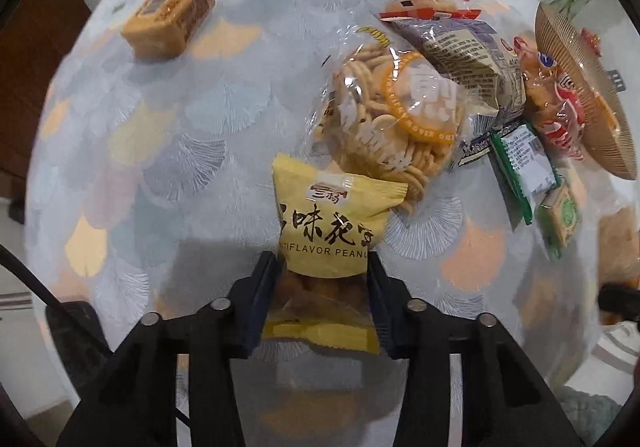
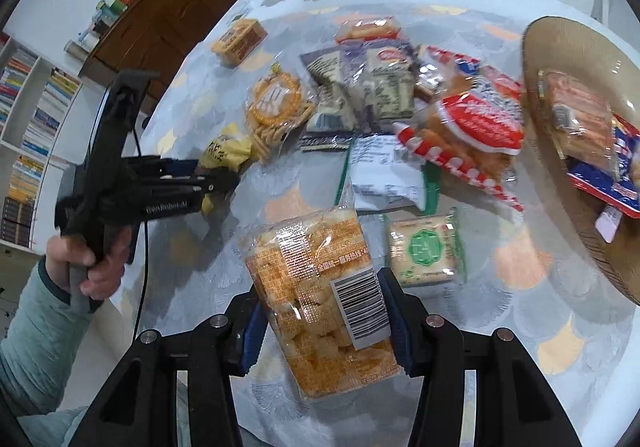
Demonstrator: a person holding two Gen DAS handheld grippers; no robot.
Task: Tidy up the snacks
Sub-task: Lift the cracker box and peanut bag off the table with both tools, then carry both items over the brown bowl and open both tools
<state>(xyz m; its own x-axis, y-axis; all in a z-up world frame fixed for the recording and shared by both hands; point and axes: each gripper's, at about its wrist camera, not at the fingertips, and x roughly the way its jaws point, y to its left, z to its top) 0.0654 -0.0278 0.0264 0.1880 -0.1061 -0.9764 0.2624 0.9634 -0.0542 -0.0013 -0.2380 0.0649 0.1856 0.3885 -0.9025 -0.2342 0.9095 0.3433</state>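
Left gripper (image 1: 322, 271) pinching the yellow foil peanut packet (image 1: 332, 223) mid-body: lift straight, clear of the clear round-cracker bag (image 1: 384, 119), toward the ribbed amber glass plate (image 1: 592, 95).

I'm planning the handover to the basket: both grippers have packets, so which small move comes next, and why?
Probably carry the right gripper, shut on the orange puff bag, toward the woven basket; it already holds snacks. The left gripper has just clamped the yellow peanut packet.

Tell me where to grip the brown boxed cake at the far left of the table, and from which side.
Grip the brown boxed cake across its two long side walls, coming straight down from above. It lies flat on the tablecloth, alone, with nothing touching it, and its walls look flat and parallel, so the pads should seat squarely.
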